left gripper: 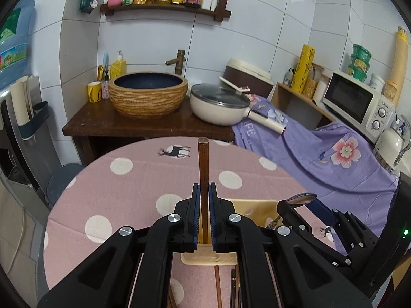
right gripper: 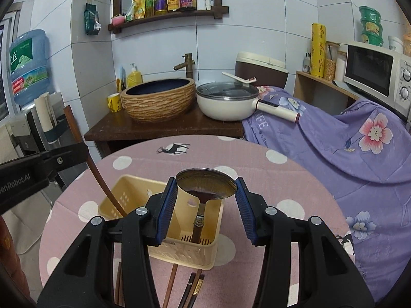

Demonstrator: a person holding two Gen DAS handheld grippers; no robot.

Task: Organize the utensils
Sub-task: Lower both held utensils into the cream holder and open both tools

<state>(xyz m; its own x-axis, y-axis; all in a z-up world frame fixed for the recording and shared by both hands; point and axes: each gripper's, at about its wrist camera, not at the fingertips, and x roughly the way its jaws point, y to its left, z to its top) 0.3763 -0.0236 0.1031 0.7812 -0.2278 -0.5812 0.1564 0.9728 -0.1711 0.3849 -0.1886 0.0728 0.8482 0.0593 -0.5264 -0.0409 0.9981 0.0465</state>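
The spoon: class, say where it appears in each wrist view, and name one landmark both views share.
Left wrist view: the spoon shows only its metal bowl at lower right, above the right gripper.
Right wrist view: the spoon is centre frame between the open fingers, handle down in the yellow basket.
Shared landmark: the deer print on the pink tablecloth.

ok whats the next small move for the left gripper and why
Probably open the left gripper: its stick already reaches down into the basket, and the right gripper is open around the spoon standing there.
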